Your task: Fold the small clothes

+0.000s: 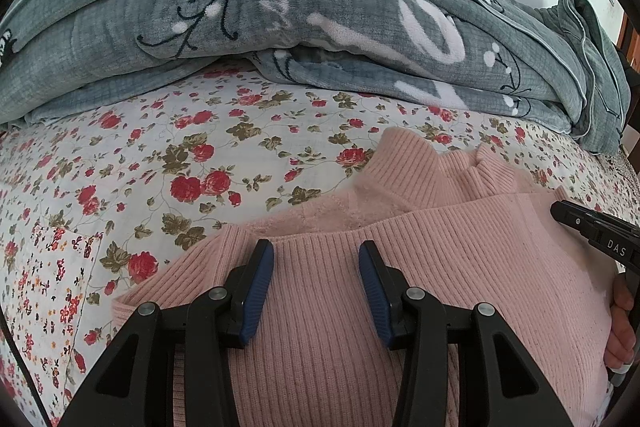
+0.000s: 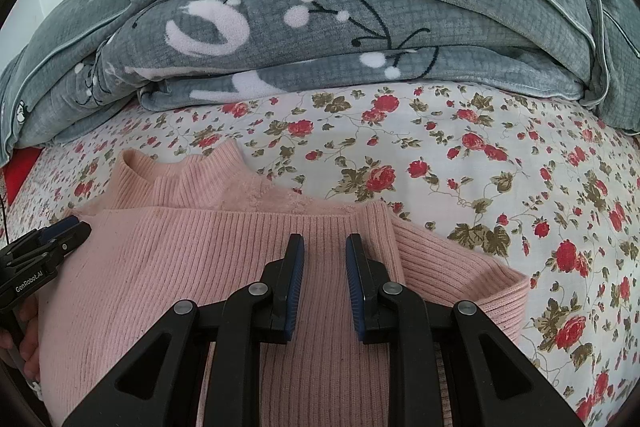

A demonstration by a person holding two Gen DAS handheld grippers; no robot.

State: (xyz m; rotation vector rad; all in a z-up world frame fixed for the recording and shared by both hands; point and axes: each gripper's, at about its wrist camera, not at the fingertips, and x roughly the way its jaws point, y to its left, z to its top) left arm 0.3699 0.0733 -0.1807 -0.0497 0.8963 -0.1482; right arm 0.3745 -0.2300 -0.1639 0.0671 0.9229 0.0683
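A pink ribbed knit sweater point(image 1: 400, 247) lies folded on the floral bedsheet, its high collar pointing away from me; it also shows in the right wrist view point(image 2: 208, 247). My left gripper point(image 1: 316, 255) is open, its blue-padded fingers hovering over the folded top edge, holding nothing. My right gripper point(image 2: 325, 247) is open with a narrower gap, over the sweater's right part near the folded sleeve point(image 2: 460, 275), holding nothing. The right gripper's tip point(image 1: 560, 209) shows at the right of the left wrist view. The left gripper's tip point(image 2: 80, 227) shows at the left of the right wrist view.
A thick grey quilted blanket point(image 1: 280, 7) with white patterns is piled at the far side of the bed, also in the right wrist view point(image 2: 360, 27). The floral bedsheet point(image 1: 160, 155) spreads left of the sweater and, in the right wrist view point(image 2: 520, 167), to its right.
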